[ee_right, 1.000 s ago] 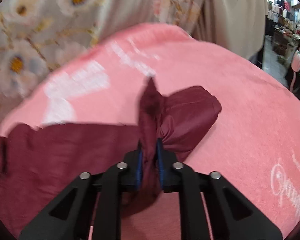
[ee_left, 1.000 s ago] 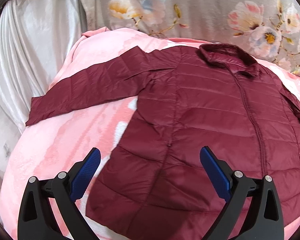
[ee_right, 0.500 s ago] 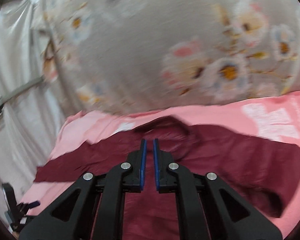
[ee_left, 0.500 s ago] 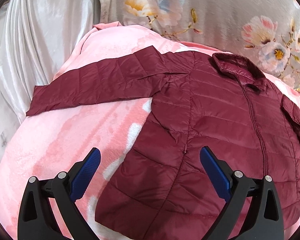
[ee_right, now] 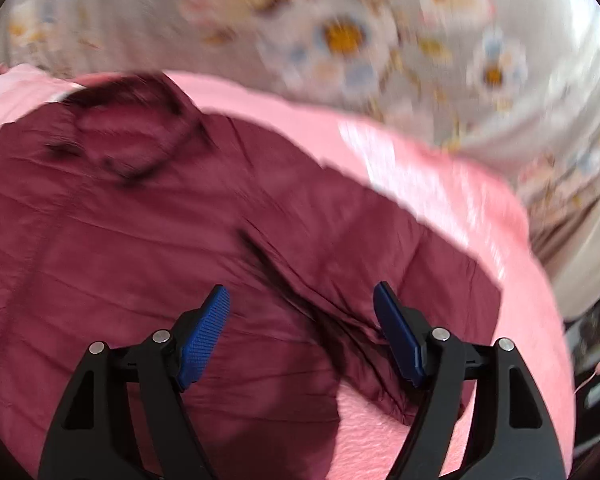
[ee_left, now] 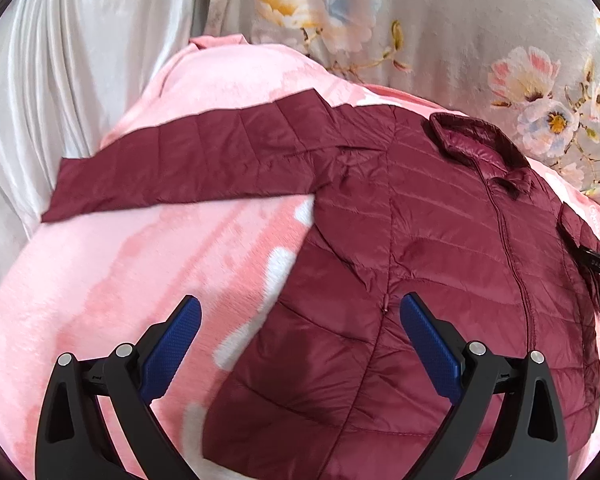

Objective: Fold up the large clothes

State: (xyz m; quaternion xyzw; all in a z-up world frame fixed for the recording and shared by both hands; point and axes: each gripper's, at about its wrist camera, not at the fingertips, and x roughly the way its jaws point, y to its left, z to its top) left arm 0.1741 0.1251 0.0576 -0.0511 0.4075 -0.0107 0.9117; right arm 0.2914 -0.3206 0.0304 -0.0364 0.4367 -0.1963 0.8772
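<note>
Jacket, maroon: flat, front up, on pink blanket; one sleeve out sideways. L gripper: spread wide, empty, over hem. R gripper: spread, empty, over other sleeve.

This looks like a home bedroom. A plush pink blanket covers a soft bed, a grey floral fabric hangs along its far side, and pale satin drapery falls at the left. A maroon quilted jacket lies spread flat on the blanket.
</note>
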